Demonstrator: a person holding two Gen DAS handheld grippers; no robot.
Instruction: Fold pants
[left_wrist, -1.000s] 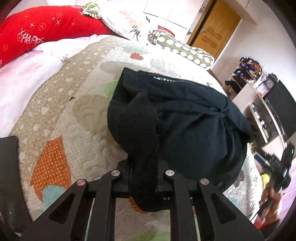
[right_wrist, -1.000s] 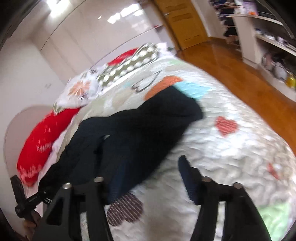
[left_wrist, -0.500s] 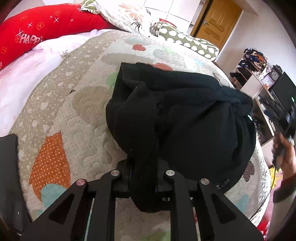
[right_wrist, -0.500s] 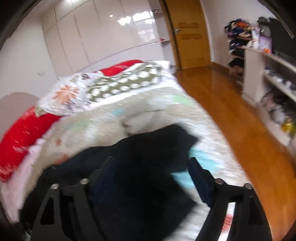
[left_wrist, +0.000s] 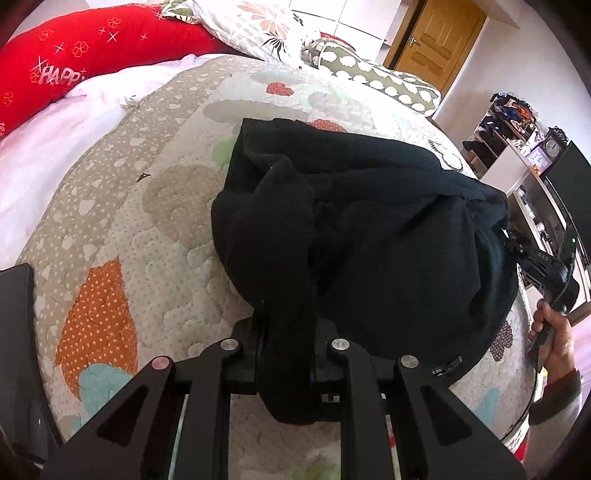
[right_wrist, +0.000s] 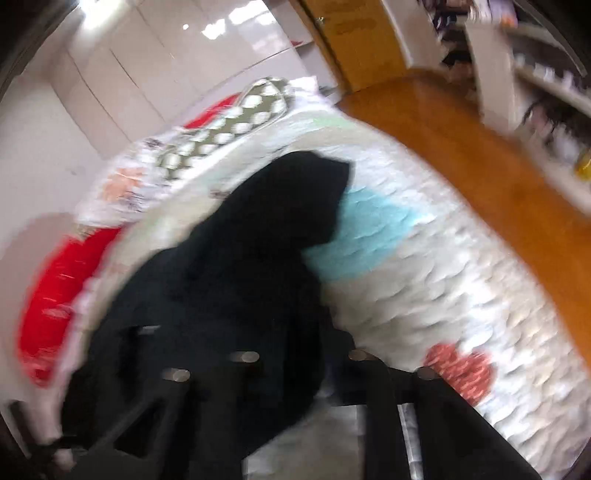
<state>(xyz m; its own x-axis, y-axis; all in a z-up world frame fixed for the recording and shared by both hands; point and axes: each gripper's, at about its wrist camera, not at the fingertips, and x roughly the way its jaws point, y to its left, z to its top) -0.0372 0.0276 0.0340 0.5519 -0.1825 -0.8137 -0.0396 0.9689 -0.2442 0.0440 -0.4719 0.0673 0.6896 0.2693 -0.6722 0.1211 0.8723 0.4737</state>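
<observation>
The black pants (left_wrist: 369, 229) lie bunched on the patterned quilt (left_wrist: 147, 221). My left gripper (left_wrist: 286, 332) is shut on a fold of the pants, which hangs down between its fingers. In the left wrist view the right gripper (left_wrist: 517, 247) sits at the pants' far right edge, held by a hand. The right wrist view is blurred by motion: the pants (right_wrist: 240, 277) fill the space between the fingers of my right gripper (right_wrist: 291, 354). Its jaws stand close together, but whether they grip the cloth is unclear.
A red bolster (left_wrist: 74, 62) and patterned pillows (left_wrist: 258, 26) lie at the head of the bed. A wooden door (left_wrist: 436, 40), shelves with a clock (left_wrist: 550, 147) and the wooden floor (right_wrist: 480, 155) are to the right of the bed.
My right gripper has swung down from above the bed onto the pants' far edge, and its jaws have narrowed. My left gripper keeps its hold and has shifted only a little.
</observation>
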